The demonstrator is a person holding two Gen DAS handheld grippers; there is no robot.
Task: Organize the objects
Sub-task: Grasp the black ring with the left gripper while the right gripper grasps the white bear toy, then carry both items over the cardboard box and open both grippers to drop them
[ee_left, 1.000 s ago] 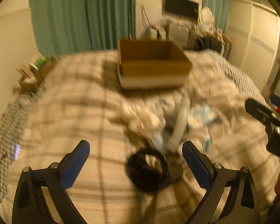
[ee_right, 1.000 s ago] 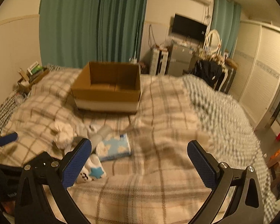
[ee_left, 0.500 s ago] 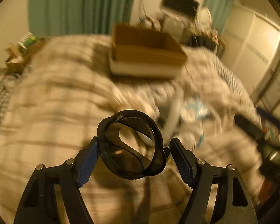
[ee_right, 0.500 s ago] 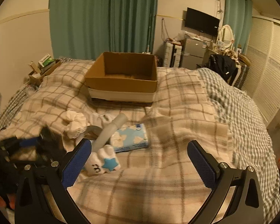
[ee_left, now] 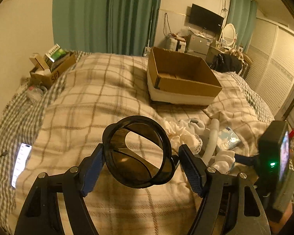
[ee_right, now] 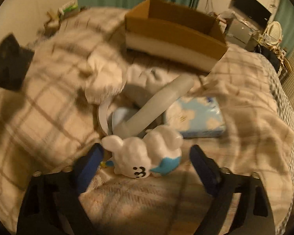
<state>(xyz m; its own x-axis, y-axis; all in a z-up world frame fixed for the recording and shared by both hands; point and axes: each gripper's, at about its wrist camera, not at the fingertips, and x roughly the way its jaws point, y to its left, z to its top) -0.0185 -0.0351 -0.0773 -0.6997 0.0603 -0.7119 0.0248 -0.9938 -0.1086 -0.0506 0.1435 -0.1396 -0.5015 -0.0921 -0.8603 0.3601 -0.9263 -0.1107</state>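
Observation:
My left gripper (ee_left: 141,160) is shut on a dark translucent round lid (ee_left: 137,150) and holds it above the plaid bed. An open cardboard box (ee_left: 182,78) stands farther back on the bed; it also shows in the right wrist view (ee_right: 174,33). My right gripper (ee_right: 145,160) is open, its fingers on either side of a white plush toy (ee_right: 145,156) with a blue patch. Behind the toy lie a grey-white tube (ee_right: 156,105), a blue cloud-print pack (ee_right: 198,117) and a white frilly cloth (ee_right: 105,80).
A lit phone (ee_left: 21,164) lies on the bed at the left. A small box of clutter (ee_left: 51,66) sits by the wall at far left. The right gripper's body (ee_left: 274,156) shows at the right of the left wrist view. Wardrobe doors line the right.
My left gripper closed on the dark lid and lifted it off the bed. My right gripper moved down and left, closing in around the white plush toy.

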